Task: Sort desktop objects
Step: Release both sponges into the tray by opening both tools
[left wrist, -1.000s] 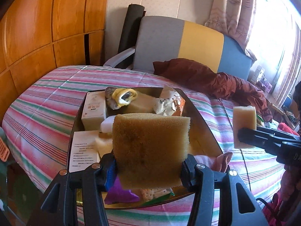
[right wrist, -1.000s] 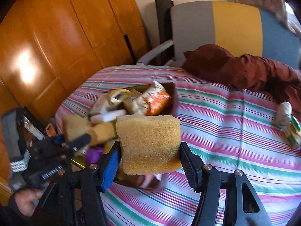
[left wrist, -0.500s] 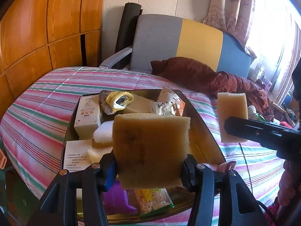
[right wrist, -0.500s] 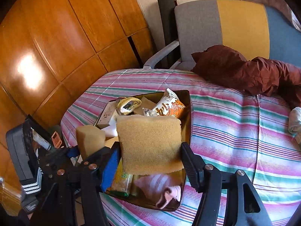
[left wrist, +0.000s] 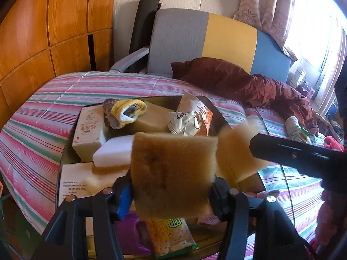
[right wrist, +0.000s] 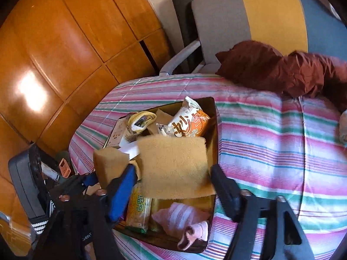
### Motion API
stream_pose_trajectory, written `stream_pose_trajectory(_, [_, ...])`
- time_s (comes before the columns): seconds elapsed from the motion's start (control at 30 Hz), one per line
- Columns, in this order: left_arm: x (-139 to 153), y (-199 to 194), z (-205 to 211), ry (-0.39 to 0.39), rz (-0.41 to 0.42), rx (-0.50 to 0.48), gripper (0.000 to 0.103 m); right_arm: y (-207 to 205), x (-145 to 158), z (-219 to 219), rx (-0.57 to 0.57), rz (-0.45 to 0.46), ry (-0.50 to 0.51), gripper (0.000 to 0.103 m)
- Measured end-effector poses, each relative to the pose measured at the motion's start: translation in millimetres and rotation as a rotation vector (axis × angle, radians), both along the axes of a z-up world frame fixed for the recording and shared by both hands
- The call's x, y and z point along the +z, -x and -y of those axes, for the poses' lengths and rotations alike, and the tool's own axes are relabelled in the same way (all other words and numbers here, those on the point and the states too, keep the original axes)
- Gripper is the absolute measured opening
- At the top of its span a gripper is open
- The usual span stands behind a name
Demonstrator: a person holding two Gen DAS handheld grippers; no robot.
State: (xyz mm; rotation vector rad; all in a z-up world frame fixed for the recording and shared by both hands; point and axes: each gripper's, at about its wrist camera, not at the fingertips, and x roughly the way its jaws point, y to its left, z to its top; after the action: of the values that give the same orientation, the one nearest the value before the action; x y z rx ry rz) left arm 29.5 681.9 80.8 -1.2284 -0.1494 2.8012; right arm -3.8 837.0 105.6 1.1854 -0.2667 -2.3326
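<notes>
Each gripper carried a yellow-brown sponge. The left sponge [left wrist: 173, 173] sat pinched between the fingers [left wrist: 124, 197] of the left gripper [left wrist: 171, 197], and the right sponge [right wrist: 173, 169] was clamped the same way in the right gripper [right wrist: 173, 186]. Both hung in the air over the near end of the dark tray [right wrist: 213, 112], which lay on the striped bedcover [right wrist: 271, 134].

The tray already held a jumble: an orange snack bag [right wrist: 188, 125], a yellow-cuffed sock [left wrist: 128, 112], a pale box [left wrist: 89, 130], a white block [left wrist: 112, 153], a cracker pack [left wrist: 169, 236], a purple wrapper [left wrist: 128, 234] and a pink striped sock [right wrist: 184, 218].

Judging by this, the step in hand was a carry, with both sponges lifted and neither set down. The next move seemed to call for lowering each sponge to a chosen spot and spreading the fingers; since the two grippers hung near each other, one would likely need to go first.

Where the sponges were meant to end up could not be told. The sponges blocked much of the tray's middle in both views, the right sponge was motion-blurred in the left view, and the tray's near edge was cut off by the gripper bodies. A maroon cloth [left wrist: 249, 84] lay against the chair [left wrist: 206, 41] beyond; small items at the bed's far right were too indistinct to name.
</notes>
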Motion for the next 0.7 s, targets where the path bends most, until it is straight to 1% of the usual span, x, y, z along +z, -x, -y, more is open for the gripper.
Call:
stream_pose_trajectory(0.03, [-0.6, 0.2, 0.3, -0.005, 0.000, 0.001, 0.061, 1.5, -3.0, -0.7, -0.006, 0.016, 0.016, 0.087])
stream_pose_trajectory(0.07, [-1.1, 0.4, 0.6, -0.008, 0.003, 0.000, 0.062, 2.2, -4.9, -1.3, -0.009, 0.026, 0.031, 0.088])
stream_pose_trajectory(0.2, [-1.5, -0.7, 4.5, -0.038, 0.008, 0.011, 0.066, 0.4, -8.2, -1.3, -0.013, 0.033, 0.031, 0.088])
stream_pose_trajectory(0.27, [-0.9, -1.9, 6.8, -0.066, 0.008, 0.012, 0.071, -2.7, -9.1, -3.2, -0.017, 0.034, 0.031, 0.088])
stream_pose_trajectory(0.33, [1.5, -4.7, 9.2, -0.096, -0.002, 0.011, 0.074, -5.3, -8.9, -6.2, -0.025, 0.034, 0.032, 0.088])
stream_pose_trajectory(0.43, [6.6, -8.8, 11.1, -0.117, -0.020, 0.008, 0.078, -10.7, -7.9, -11.7, -0.038, 0.029, 0.031, 0.088])
stream_pose_trajectory(0.7, [12.9, -21.2, 22.3, -0.098, -0.032, 0.047, 0.078, -25.7, -5.9, -24.4, -0.071, 0.013, 0.022, 0.089])
